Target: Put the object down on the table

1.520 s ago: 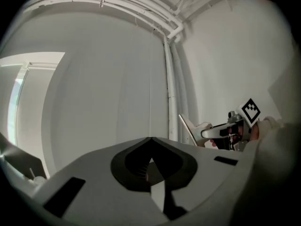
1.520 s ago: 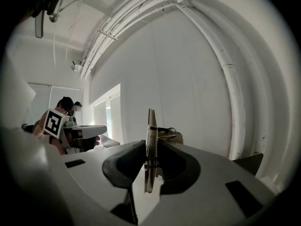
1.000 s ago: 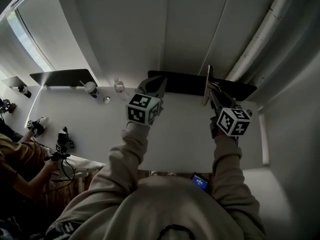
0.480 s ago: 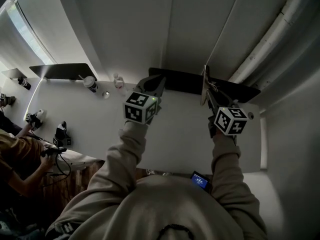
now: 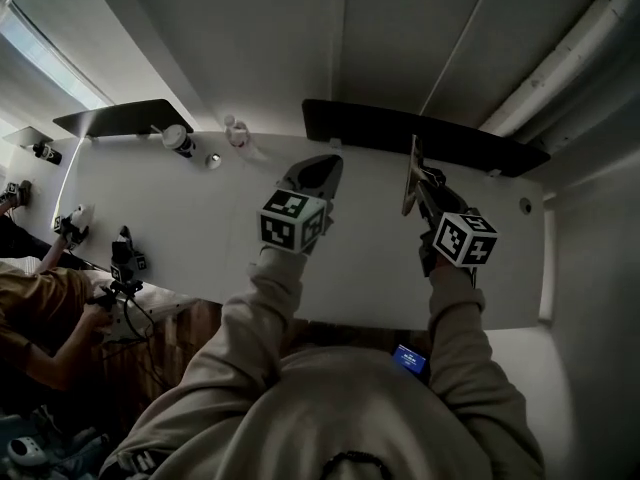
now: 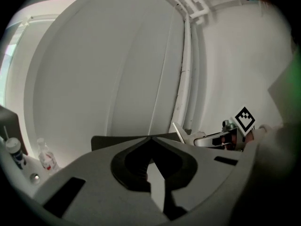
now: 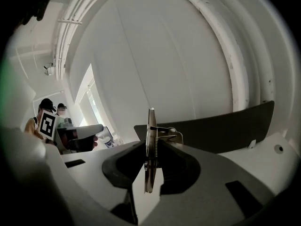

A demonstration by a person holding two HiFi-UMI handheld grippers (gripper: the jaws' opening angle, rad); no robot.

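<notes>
The right claw (image 7: 150, 149) was clamped on a clipboard (image 7: 150, 121), its two dark pads pressing the thin board from either side. The board stood upright and edge-on to that claw's camera, with the spring clip on its right face and its top edge rising above the jaw tips. From the head view the right claw (image 5: 428, 190) was over the table (image 5: 200, 228) toward its far right part, and the clipboard (image 5: 409, 173) stood on edge just short of the dark panel (image 5: 420, 138) along the table's far edge. Whether the board's lower edge touched the table could not be told. The left claw (image 5: 318, 168) was over the middle of the table, well apart from the right one, also pointing at the far edge. In its own view the left claw (image 6: 150, 138) had its jaw tips together, with nothing between them. At the table's far left stood a cup (image 5: 178, 140) and a small bottle (image 5: 237, 131), near each other. A second person (image 5: 40, 318) sat at the table's left end.
</notes>
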